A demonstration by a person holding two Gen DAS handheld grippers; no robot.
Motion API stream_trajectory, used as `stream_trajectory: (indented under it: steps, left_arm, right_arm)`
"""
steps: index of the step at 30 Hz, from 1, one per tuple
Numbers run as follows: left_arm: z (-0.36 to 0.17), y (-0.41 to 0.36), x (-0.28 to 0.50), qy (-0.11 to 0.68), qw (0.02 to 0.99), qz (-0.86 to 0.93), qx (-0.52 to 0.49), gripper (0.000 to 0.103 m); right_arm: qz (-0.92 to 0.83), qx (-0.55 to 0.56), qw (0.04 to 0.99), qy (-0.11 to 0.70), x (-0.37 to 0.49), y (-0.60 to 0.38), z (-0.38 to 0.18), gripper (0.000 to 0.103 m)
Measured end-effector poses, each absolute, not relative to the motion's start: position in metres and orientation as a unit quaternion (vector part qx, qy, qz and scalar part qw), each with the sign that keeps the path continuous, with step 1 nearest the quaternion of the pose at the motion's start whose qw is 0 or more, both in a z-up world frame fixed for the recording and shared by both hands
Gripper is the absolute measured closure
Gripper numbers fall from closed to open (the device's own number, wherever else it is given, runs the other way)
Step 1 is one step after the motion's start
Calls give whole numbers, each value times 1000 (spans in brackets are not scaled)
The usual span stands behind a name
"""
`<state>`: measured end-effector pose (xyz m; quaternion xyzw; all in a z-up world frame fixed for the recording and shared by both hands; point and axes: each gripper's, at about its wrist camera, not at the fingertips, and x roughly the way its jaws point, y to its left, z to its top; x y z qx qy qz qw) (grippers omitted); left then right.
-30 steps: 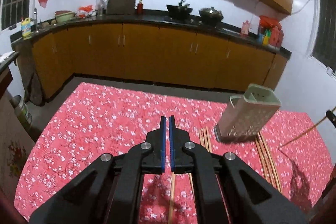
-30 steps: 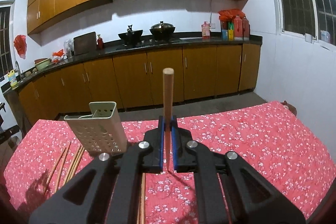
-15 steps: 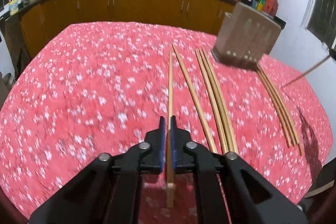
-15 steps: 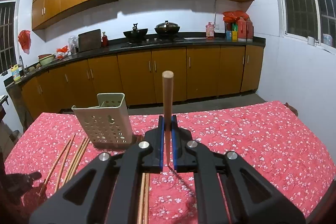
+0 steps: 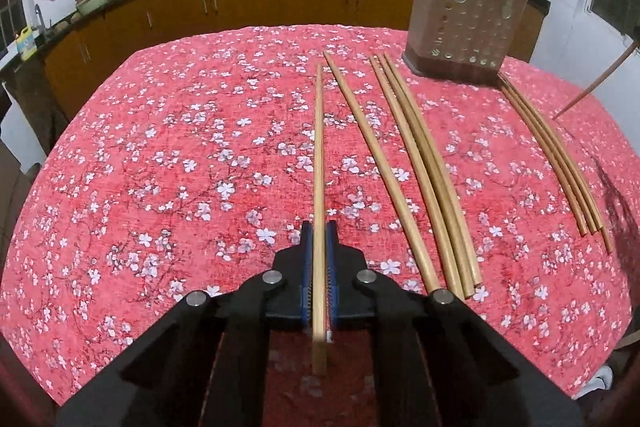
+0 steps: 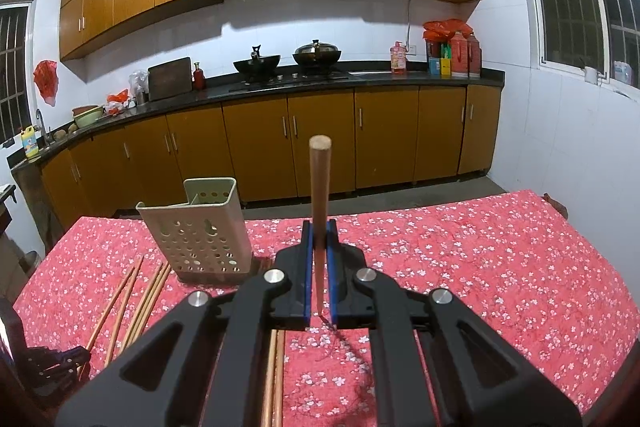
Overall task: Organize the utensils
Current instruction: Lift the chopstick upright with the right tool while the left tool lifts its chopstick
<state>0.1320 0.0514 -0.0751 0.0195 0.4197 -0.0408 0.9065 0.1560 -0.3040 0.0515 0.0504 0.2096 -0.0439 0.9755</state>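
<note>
Your left gripper (image 5: 319,247) is clamped on a pale wooden chopstick (image 5: 318,155) lying flat on the red floral tablecloth (image 5: 160,167), long axis pointing away from you. The perforated beige plastic utensil holder (image 5: 466,27) stands ahead to the right, nearer your right gripper (image 6: 319,243), itself clamped on an upright brown chopstick (image 6: 319,183).

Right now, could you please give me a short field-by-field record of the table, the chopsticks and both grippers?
surface: table under red floral cloth
holder: perforated, upright, at the far side
left gripper: shut on a chopstick lying flat on the cloth
right gripper: shut on a raised chopstick, tip pointing up
loose chopsticks: four beside the left one, a bundle right of the holder
</note>
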Motion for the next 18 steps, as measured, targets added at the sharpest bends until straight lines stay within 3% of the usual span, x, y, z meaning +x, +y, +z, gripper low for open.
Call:
stream_trajectory:
  steps: [5,18]
  left_arm:
    - [-67,52,142,421,906,-38,34,96]
    - [21,72,180,313,949,-27,-14,96]
  right_arm:
    - [-45,54,975,210,157,-305,52,96]
    - [-48,65,975,206,159,-310,50,96]
